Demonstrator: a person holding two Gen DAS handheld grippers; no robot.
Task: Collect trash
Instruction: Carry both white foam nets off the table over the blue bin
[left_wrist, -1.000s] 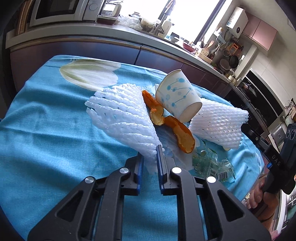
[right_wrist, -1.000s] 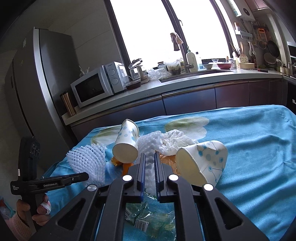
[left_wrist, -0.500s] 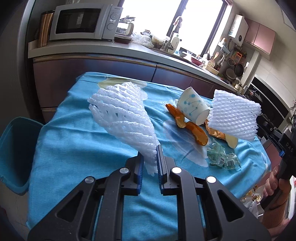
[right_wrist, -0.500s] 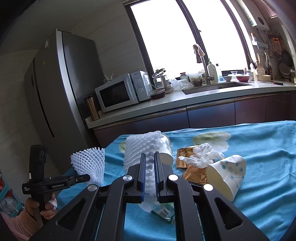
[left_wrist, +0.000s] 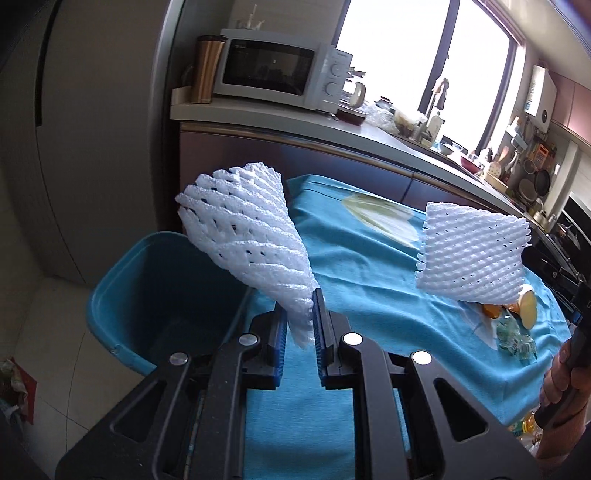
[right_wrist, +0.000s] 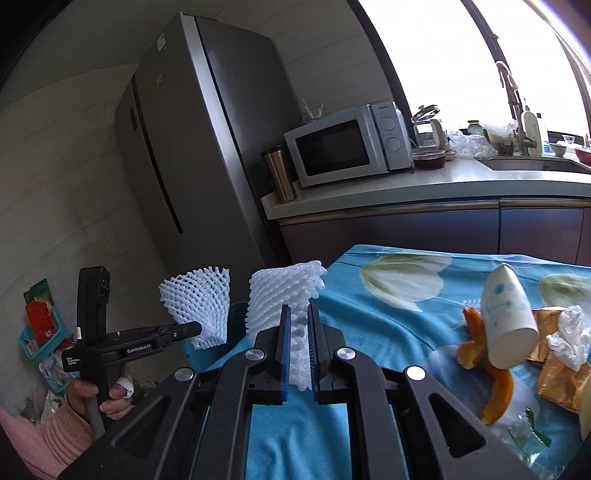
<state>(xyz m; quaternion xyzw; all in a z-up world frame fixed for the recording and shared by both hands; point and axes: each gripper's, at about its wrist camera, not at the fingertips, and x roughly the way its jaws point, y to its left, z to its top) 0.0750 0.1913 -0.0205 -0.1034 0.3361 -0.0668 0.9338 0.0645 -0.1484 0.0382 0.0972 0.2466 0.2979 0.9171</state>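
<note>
Both grippers are now hanging by the left end of the table, where 1 second ago they were over the heap of trash in its middle. The left gripper (left_wrist: 299, 314) is clamping the narrow end of a white foam net (left_wrist: 247, 236), which is fanning up and to the left above the rim of the blue bin (left_wrist: 110, 295); in the earliest left wrist view that net was lying on the blue tablecloth (left_wrist: 369, 288) against the orange peel, and the bin was out of sight. The right gripper (right_wrist: 297, 325) is pinching a second foam net (right_wrist: 284, 291), lifted clear of the cloth, with the bin's edge showing just behind it. Seen from the right wrist, the left gripper and its net are hanging beyond the table edge beside the fridge (right_wrist: 192, 147). Left behind on the cloth are a dotted paper cup (right_wrist: 509, 328) on its side, touching curls of orange peel (right_wrist: 495, 387), a gold wrapper (right_wrist: 557, 380) with crumpled white tissue on it, and a clear plastic wrapper (left_wrist: 515, 336) near the table's near edge.
</note>
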